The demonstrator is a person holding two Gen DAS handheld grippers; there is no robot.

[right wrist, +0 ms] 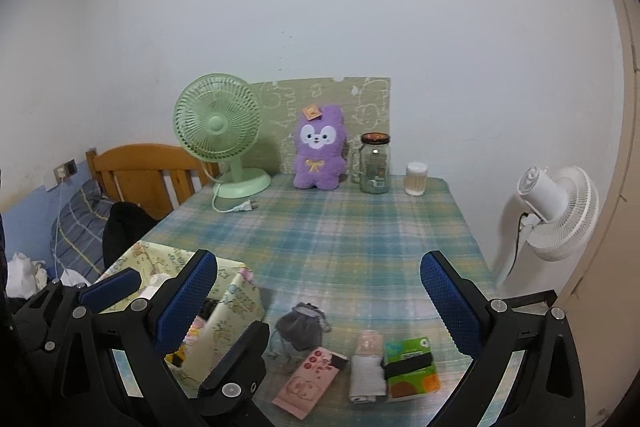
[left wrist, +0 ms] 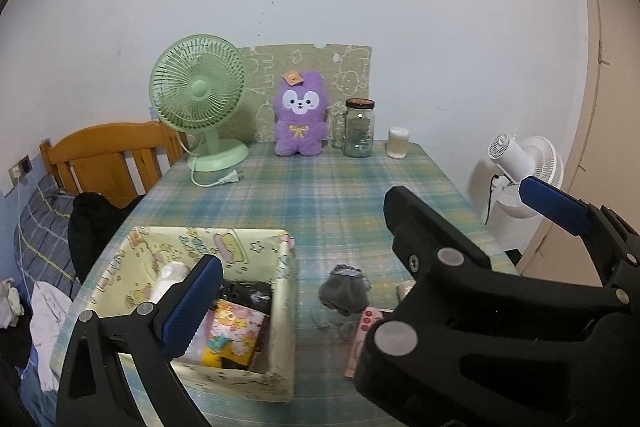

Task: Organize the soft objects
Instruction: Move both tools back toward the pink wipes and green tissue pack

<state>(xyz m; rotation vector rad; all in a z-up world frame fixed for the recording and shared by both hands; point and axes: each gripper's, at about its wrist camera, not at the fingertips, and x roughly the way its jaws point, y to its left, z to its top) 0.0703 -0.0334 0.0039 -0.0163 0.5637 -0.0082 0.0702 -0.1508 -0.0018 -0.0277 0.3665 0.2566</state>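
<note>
On the plaid-covered bench [right wrist: 360, 239], a patterned fabric storage box [right wrist: 236, 307] sits at left, already holding a few soft items. To its right lie a grey drawstring pouch [right wrist: 300, 325], a pink packet [right wrist: 310, 379], a small rolled white cloth [right wrist: 366, 367] and a green tissue pack [right wrist: 412, 367] — all loose, none gripped. The left claw [left wrist: 372, 259] hangs wide open and empty beside the box. The right claw [right wrist: 320, 303], jaws spread and empty, frames the pouch, which lies just ahead and below — likely the nearer arm for that pick, with the box to its left.
</note>
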